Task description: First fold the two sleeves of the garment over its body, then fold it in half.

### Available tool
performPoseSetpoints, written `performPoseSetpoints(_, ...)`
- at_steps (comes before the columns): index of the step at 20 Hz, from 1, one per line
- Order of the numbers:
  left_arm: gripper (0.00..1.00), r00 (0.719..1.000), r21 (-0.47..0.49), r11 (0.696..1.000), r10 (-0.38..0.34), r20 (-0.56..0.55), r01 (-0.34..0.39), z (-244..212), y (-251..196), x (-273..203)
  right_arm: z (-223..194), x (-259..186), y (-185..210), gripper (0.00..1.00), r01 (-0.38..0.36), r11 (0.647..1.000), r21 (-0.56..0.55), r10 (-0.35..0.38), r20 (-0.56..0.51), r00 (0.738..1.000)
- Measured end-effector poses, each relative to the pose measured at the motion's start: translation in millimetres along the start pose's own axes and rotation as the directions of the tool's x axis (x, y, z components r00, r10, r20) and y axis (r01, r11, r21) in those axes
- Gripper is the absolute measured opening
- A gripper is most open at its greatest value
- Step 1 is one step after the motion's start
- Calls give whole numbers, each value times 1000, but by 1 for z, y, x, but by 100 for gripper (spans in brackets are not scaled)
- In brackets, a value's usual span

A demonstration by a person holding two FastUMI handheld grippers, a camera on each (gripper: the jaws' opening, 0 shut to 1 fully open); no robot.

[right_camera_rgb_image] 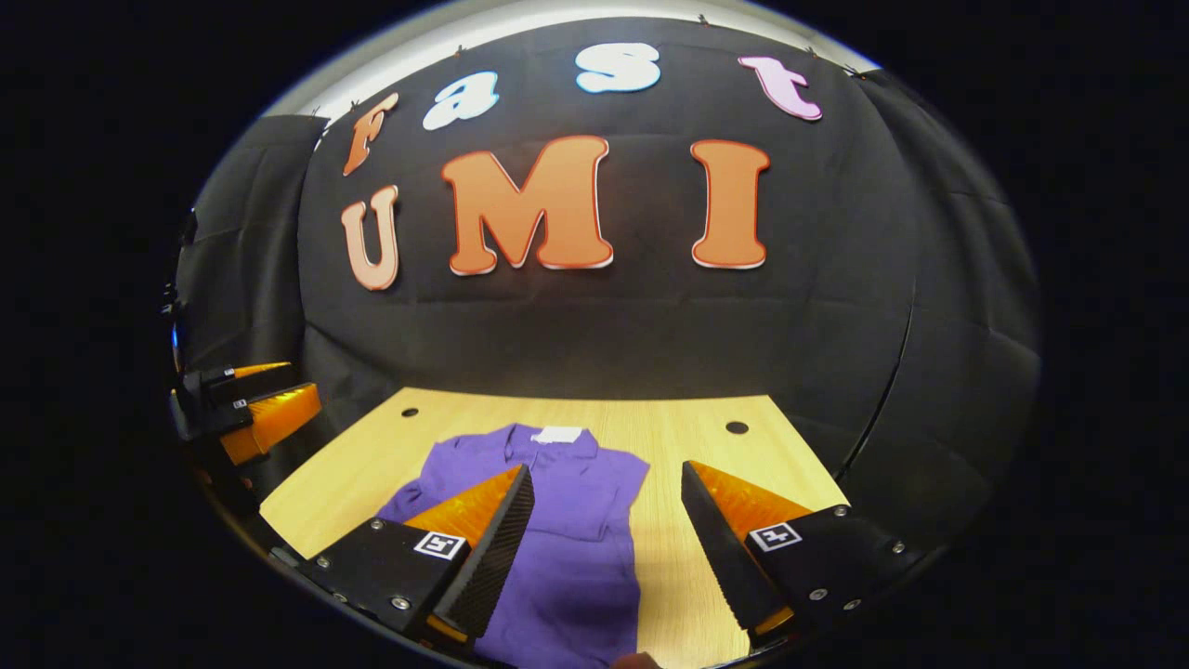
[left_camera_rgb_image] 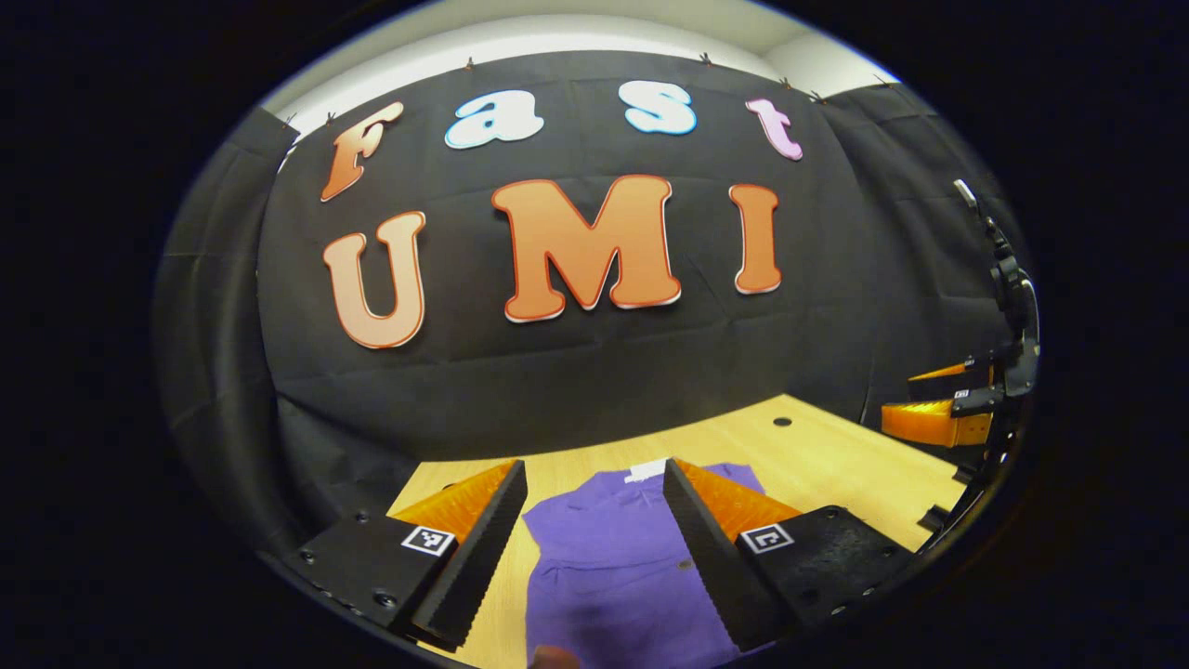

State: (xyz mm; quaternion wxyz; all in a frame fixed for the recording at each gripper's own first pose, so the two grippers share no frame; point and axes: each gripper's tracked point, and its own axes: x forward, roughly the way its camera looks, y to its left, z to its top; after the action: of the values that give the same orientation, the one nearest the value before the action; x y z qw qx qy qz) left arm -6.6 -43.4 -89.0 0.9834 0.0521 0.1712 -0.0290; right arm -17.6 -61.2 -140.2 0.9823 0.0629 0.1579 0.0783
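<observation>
Right now your left gripper (left_camera_rgb_image: 593, 520) hangs above the wooden table (left_camera_rgb_image: 836, 455) with its fingers spread wide and nothing between them but air; the purple garment (left_camera_rgb_image: 613, 567) lies flat on the table below and ahead of that gap, its white neck label (left_camera_rgb_image: 646, 470) at the far end. Your right gripper (right_camera_rgb_image: 608, 525) is spread just as wide, also holding nothing, and the garment runs under its left finger, with bare wood beneath the right one. Black cloth (right_camera_rgb_image: 604, 325) closes the booth behind the table's far edge, where a small round hole (right_camera_rgb_image: 737, 427) sits in the top. Off to each gripper's side you can see the other one, raised beside the table.
</observation>
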Motion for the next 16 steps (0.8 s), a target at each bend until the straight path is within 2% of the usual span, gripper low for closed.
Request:
performPoseSetpoints(3, 96, 993, -19, 1000, 13, -116, -16, -37, 13, -10, -31, -8, 0, 95, -7, 1000, 5, 7, -94, 995)
performPoseSetpoints(7, 96, 962, -63, 997, 32, -272, -51, -96, 25, -30, -79, -16, 3, 95, -17, 999, 37, 25, -233, 972)
performPoseSetpoints(12, 96, 870, -100, 993, 2, -493, -59, -177, 33, -45, -155, -30, 8, 95, -19, 994, 112, 66, -434, 899)
performPoseSetpoints(14, 97, 835, -107, 992, -8, -550, -61, -198, 38, -52, -180, -39, 6, 95, -12, 994, 110, 65, -497, 865)
performPoseSetpoints(16, 97, 788, -120, 991, -34, -615, -51, -223, 41, -63, -203, -45, 6, 96, -16, 995, 101, 70, -559, 827)
